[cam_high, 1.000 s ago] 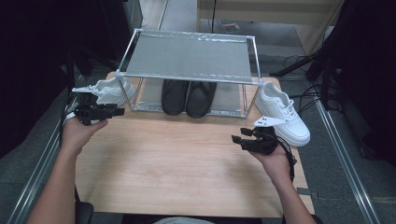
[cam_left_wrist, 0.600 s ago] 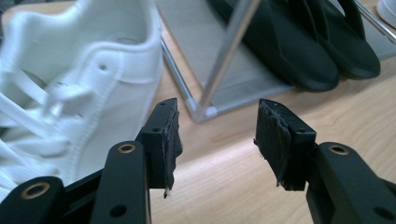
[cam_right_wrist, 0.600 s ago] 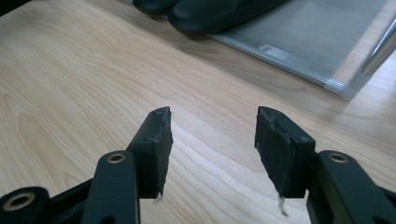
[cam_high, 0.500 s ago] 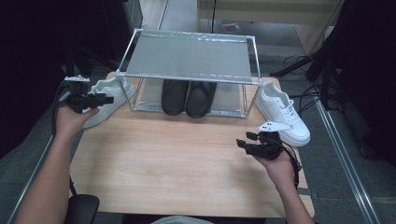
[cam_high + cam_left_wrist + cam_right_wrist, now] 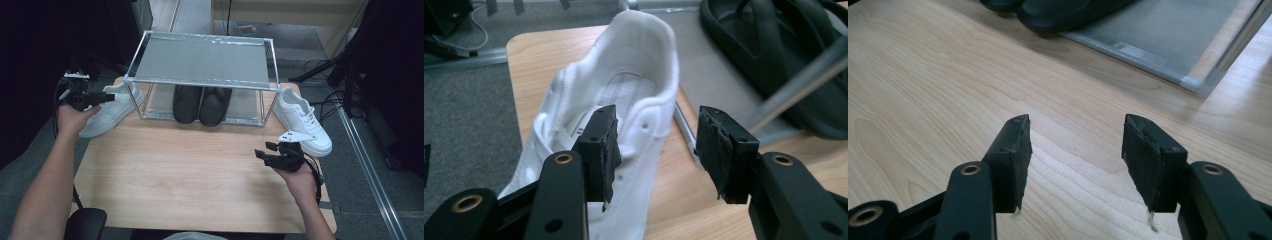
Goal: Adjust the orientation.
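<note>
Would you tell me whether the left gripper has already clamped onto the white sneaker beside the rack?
No: in the left gripper view the left gripper stands open, one jaw over the white sneaker's opening, the other beside its collar, neither pad pressing.

Your light wooden worktop (image 5: 190, 170) carries a metal-framed rack with grey mesh shelves (image 5: 202, 62) at its far edge. A pair of black shoes (image 5: 201, 104) sits on the rack's lower shelf. One white sneaker (image 5: 111, 107) lies left of the rack, apparently touching its frame; another white sneaker (image 5: 302, 120) lies right.

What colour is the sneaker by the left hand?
White sneaker, clearest in the left gripper view.
</note>
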The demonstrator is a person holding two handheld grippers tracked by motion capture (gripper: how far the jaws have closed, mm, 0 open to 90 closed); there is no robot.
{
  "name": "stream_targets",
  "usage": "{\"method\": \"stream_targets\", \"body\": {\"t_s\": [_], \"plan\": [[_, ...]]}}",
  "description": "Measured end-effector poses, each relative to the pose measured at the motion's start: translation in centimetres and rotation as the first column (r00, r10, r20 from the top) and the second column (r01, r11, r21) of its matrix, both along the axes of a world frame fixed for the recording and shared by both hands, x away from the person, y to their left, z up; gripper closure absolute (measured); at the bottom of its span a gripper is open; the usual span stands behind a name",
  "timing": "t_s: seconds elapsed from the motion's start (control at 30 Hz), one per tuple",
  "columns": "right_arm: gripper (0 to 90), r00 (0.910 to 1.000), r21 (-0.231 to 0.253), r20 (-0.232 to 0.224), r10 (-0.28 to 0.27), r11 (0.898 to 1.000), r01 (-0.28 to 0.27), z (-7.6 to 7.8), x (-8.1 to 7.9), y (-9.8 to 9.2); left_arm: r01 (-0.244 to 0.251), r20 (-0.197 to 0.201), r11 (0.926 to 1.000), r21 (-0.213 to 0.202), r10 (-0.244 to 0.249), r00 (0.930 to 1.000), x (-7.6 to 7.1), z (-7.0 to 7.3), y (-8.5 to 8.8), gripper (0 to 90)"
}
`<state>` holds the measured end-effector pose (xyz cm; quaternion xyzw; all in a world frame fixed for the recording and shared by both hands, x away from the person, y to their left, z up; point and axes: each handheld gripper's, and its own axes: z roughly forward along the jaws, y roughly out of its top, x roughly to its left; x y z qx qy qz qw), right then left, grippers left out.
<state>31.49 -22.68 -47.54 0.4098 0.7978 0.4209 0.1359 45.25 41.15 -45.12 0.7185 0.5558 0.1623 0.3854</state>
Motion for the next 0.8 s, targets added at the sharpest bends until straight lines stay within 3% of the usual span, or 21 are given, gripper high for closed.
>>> {"method": "stream_targets", "body": {"t_s": [0.2, 0.33, 0.4, 0.47, 0.57, 0.6, 0.7, 0.8], "plan": [[46.4, 1.0000, -0.018, 0.001, 0.007, 1.000, -0.007, -0.1, 0.0, 0.4, -0.011, -0.051, 0.9995, 0.031, 0.012, 0.9986, 1.5, -1.6, 0.1, 50.0], [46.1, 1.0000, -0.033, 0.004, 0.000, 0.999, 0.000, -0.2, 0.0, 0.4, 0.005, -0.067, 1.0000, 0.000, -0.005, 0.9977, 1.8, -2.8, -0.3, 50.4], [46.1, 1.0000, -0.035, 0.003, 0.000, 0.999, 0.001, -0.3, 0.1, 0.3, 0.014, -0.043, 0.9996, 0.024, -0.013, 0.9990, 1.7, -3.1, -0.7, 53.6], [46.1, 1.0000, -0.034, 0.001, 0.000, 0.999, 0.000, -0.3, 0.1, 0.2, 0.009, -0.027, 0.9999, 0.014, -0.009, 0.9996, 1.5, -3.3, -0.7, 55.0], [46.1, 1.0000, -0.034, 0.001, 0.001, 0.999, -0.001, -0.4, 0.0, 0.2, 0.013, -0.004, 0.9999, 0.011, -0.013, 0.9999, 1.1, -3.3, -0.5, 61.3], [46.0, 1.0000, -0.037, -0.004, -0.001, 0.999, 0.001, -0.4, 0.0, 0.2, 0.015, 0.005, 0.9998, 0.014, -0.016, 0.9999, 1.0, -3.3, -0.4, 68.1], [45.8, 1.0000, -0.040, -0.003, -0.004, 0.999, 0.003, -0.5, -0.1, 0.1, 0.013, -0.009, 0.9998, 0.012, -0.013, 0.9999, 0.9, -3.1, -0.3, 77.7], [45.7, 1.0000, -0.036, -0.005, -0.007, 0.999, 0.007, -0.5, -0.1, 0.0, -0.013, -0.031, 0.9998, -0.014, 0.013, 0.9994, 0.8, -3.0, 0.3, 81.2]]}}
